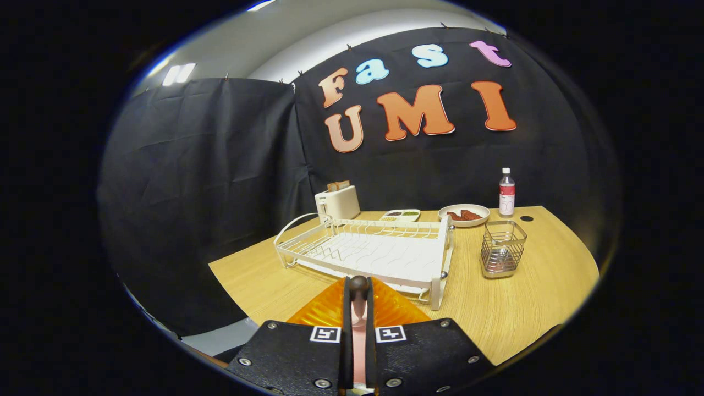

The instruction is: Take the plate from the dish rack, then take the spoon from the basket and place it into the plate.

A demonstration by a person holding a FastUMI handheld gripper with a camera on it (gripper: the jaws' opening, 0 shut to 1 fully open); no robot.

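Wooden table (511, 308), claw (359, 324) gripping spoon (359, 300)

The plate (330, 311) near the gripper (359, 324) is translucent orange with fine ribbing. The spoon (358, 308) clamped between the fingers is pale pink with a dark rounded end. The rack (368, 254) is white wire over a white wavy tray. The basket (501, 248) is silver mesh. The table (522, 308) is light wood grain. The far toaster (337, 202) is cream.
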